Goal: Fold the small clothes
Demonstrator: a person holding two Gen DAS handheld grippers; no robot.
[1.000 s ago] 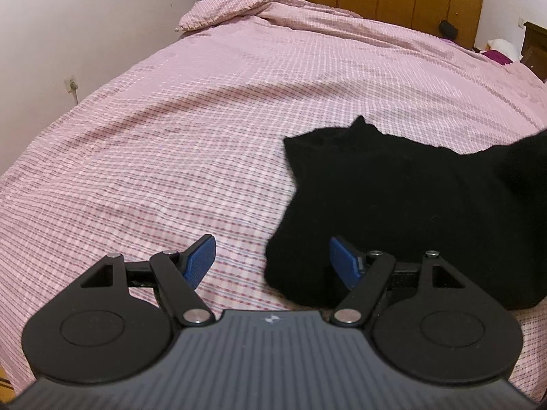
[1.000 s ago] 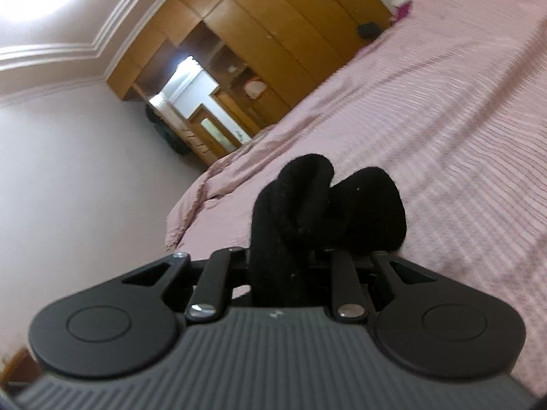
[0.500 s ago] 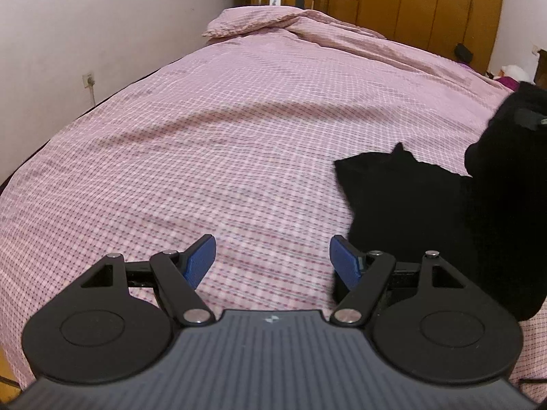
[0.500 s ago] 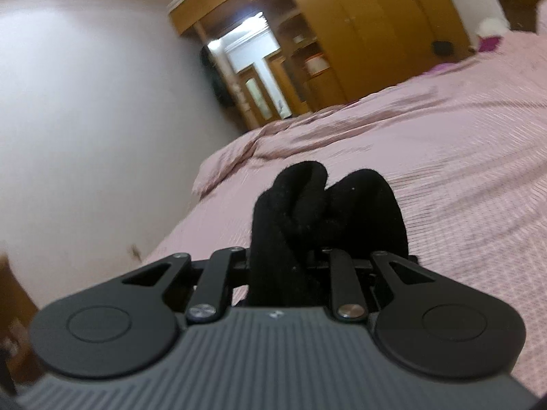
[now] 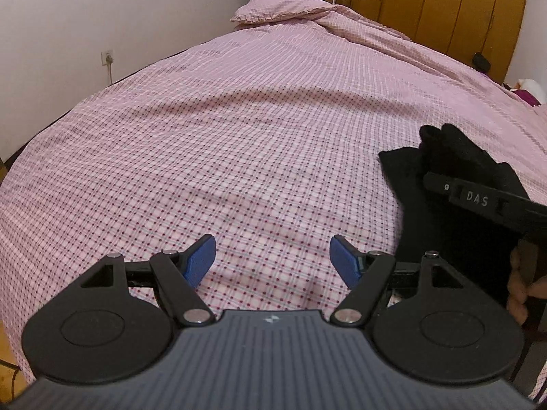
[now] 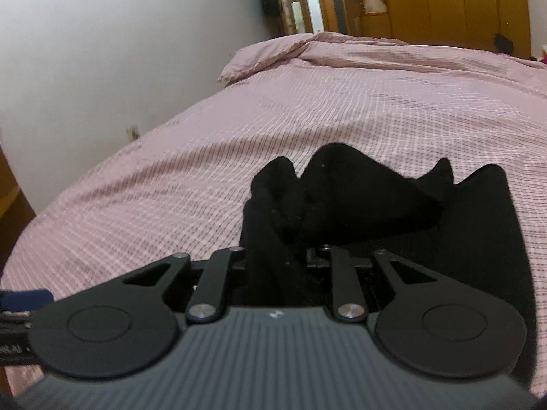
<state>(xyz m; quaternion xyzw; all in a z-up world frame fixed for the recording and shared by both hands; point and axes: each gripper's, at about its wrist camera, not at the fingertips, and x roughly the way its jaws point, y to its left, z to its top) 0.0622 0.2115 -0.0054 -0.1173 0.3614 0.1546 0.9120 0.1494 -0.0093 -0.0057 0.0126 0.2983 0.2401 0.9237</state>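
A small black garment (image 5: 413, 184) lies on the pink checked bed cover (image 5: 239, 130) at the right of the left wrist view. My right gripper (image 5: 441, 157) is shut on a bunched part of the garment (image 6: 328, 198) and holds it over the flat part; the cloth hides its fingertips. My left gripper (image 5: 273, 256) is open and empty, just above the bare cover, to the left of the garment.
A white wall with a socket (image 5: 107, 57) runs along the bed's left side. Pillows under the cover (image 5: 290, 10) lie at the far end. Wooden wardrobes (image 5: 444, 10) stand behind. The bed's near edge is under my grippers.
My right gripper has carried the bunched cloth down and leftward over the flat part of the garment. My left gripper has drawn away to the left, off the garment, and stays open.
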